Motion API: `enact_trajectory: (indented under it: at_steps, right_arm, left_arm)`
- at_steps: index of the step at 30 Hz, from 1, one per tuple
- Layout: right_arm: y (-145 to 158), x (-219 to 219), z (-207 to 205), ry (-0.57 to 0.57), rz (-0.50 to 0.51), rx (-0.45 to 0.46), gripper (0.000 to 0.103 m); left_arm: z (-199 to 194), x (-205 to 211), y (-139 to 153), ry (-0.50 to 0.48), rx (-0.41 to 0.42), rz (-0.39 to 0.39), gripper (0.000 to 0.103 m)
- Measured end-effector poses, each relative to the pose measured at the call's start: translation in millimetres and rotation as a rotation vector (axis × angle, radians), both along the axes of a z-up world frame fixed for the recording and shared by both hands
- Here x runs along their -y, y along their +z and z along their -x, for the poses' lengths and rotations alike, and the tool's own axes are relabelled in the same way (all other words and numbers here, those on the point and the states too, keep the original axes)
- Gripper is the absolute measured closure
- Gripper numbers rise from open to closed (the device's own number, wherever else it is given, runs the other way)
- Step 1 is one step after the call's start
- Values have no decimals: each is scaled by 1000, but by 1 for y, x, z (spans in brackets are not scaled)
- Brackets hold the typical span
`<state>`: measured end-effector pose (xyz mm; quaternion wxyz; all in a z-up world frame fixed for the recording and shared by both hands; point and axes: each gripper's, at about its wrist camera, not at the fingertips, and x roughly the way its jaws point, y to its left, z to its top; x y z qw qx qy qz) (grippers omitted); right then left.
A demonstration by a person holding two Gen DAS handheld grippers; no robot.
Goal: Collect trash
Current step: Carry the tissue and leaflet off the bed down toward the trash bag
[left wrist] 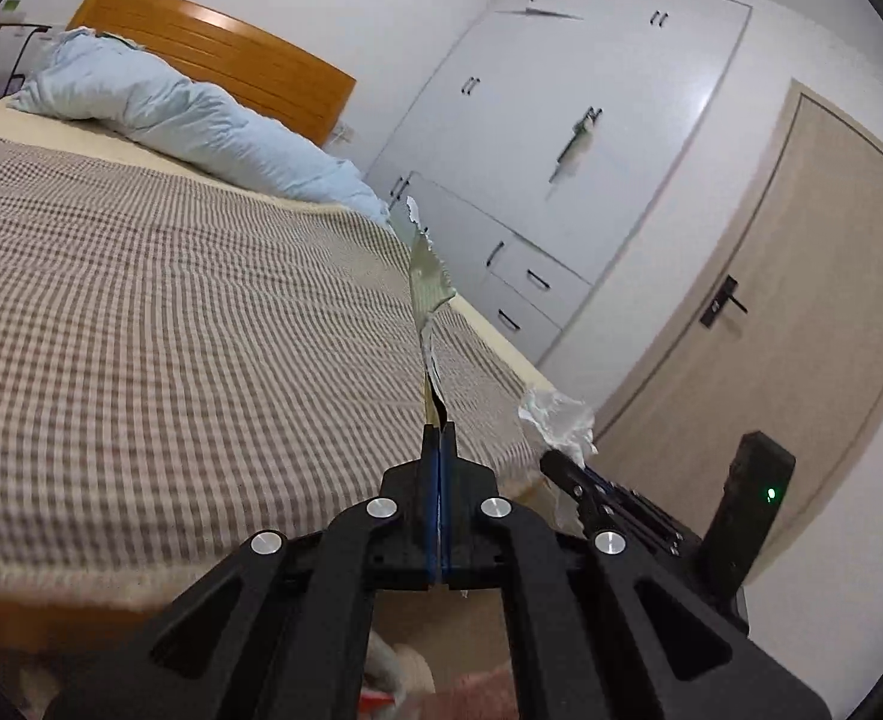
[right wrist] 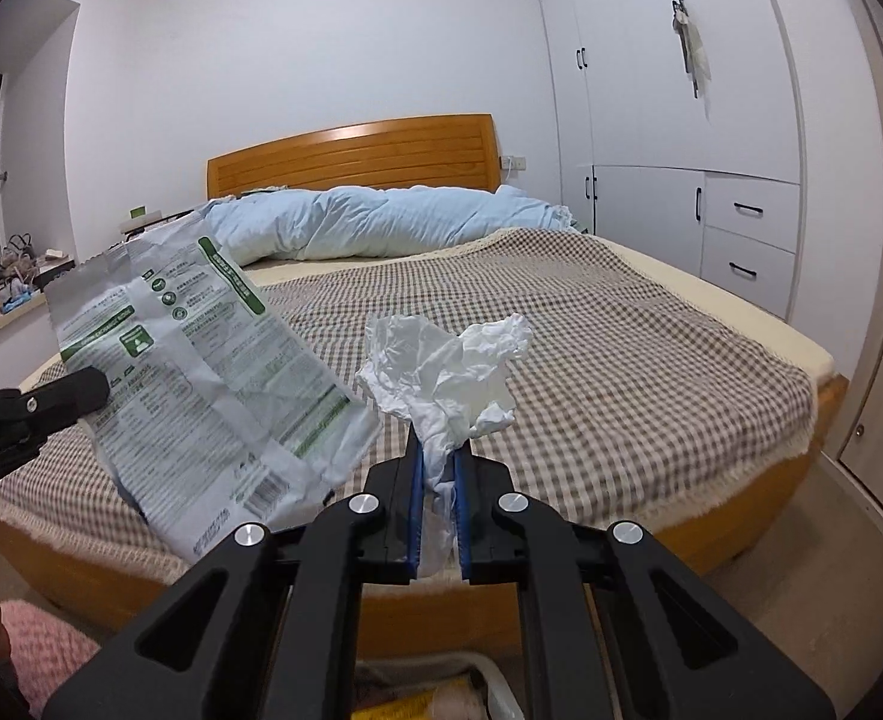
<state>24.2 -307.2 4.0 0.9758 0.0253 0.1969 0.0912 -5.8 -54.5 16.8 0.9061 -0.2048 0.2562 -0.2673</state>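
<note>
So my left gripper [left wrist: 439, 429] is clamped tight on a flattened wrapper [right wrist: 201, 372], the white one with green print, holding it up above the checkered blanket [left wrist: 171, 300]. My right gripper [right wrist: 439, 450] is pinched down on a crumpled white tissue [right wrist: 447, 366], which sticks up from between the blue pads. Both bits of trash hang over the foot of the bed [right wrist: 759, 498].

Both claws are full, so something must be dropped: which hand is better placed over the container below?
Right, probably. The right claw, shut on the crumpled tissue, shows a white-rimmed container directly beneath it. The left claw, gripping the printed wrapper, sits further off to the side.
</note>
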Motion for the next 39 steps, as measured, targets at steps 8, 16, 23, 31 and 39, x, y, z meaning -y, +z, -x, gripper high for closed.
enact_trajectory:
  at_steps: [8,16,23,31,39]
  right_arm:
    - [-30,9,31,13,3,-68,94]
    - [-69,13,42,44,-3,-175,94]
    - [-126,3,31,81,9,-346,94]
    - [-199,-14,-6,163,35,-585,92]
    - [-221,-17,-19,163,32,-671,40]
  left_arm:
    - [41,8,-28,-37,-59,-38,103]
    - [74,12,-57,-49,-124,-74,103]
    - [82,11,-96,-39,-199,-106,103]
    - [74,6,-133,6,-263,-173,103]
    - [63,-4,-157,27,-311,-178,103]
